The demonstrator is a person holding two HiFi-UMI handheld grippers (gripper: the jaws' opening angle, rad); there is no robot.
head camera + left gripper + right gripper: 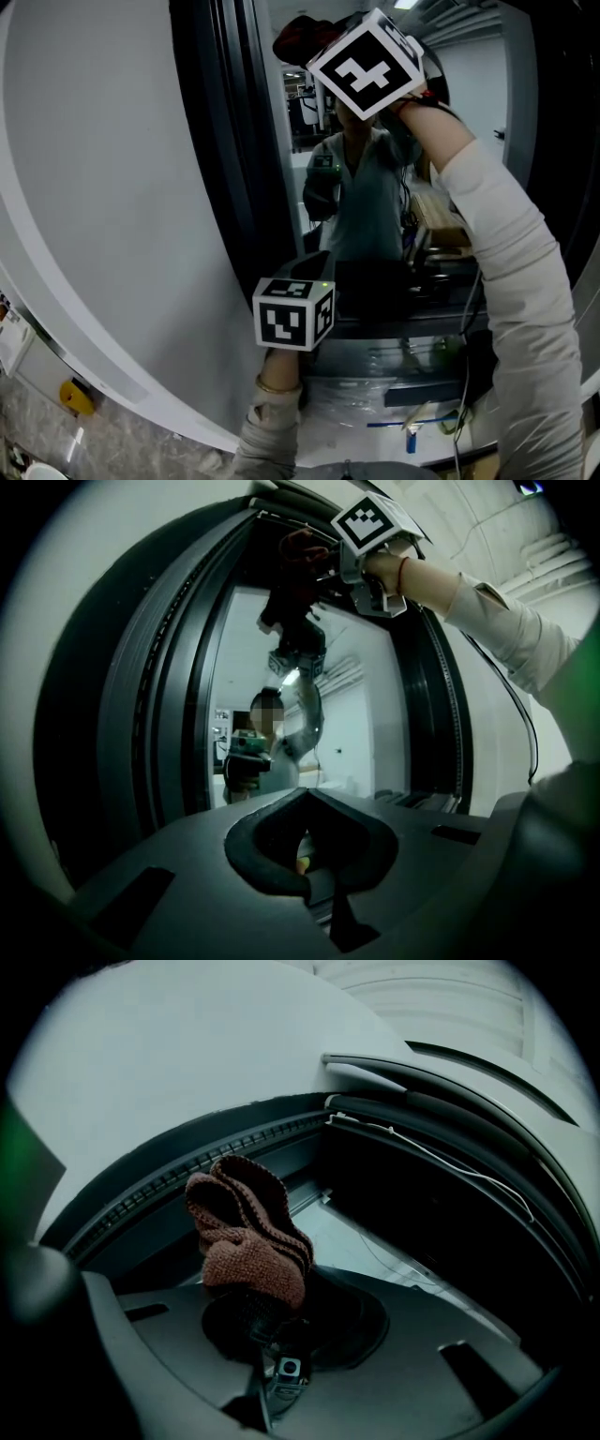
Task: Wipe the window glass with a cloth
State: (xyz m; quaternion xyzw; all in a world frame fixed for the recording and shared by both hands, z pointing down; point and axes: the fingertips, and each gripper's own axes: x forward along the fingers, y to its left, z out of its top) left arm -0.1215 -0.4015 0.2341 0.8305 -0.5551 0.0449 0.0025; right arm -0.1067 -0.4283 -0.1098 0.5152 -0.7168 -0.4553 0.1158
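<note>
Holding the right gripper [258, 1312] high, jaws pinching a rust-brown knitted cloth with darker ribbed edges [248, 1241] that is bunching in folds above the pads. Sitting with that cloth up at the top of the clear window glass pane [375, 1251], right by the upper corner of the black metal window frame [187, 1162] (cannot tell whether actually touching the glass or just off it). Showing a pale long-sleeved arm [506, 244] running up beside the pane in the head view, with the marker cube topmost.

Hanging much lower with the left gripper [309, 869] and pointing it at the same glass, its dark jaws pressing together on nothing. Catching a reflection in the pane: the person with both grippers, one raised and one low.

Flanking the frame on the left, a plain white wall [94, 187]. Lying at the bottom-left edge of the head view, a speckled stone floor [37, 427] bearing a small yellow object [77, 396], well apart from both grippers.
</note>
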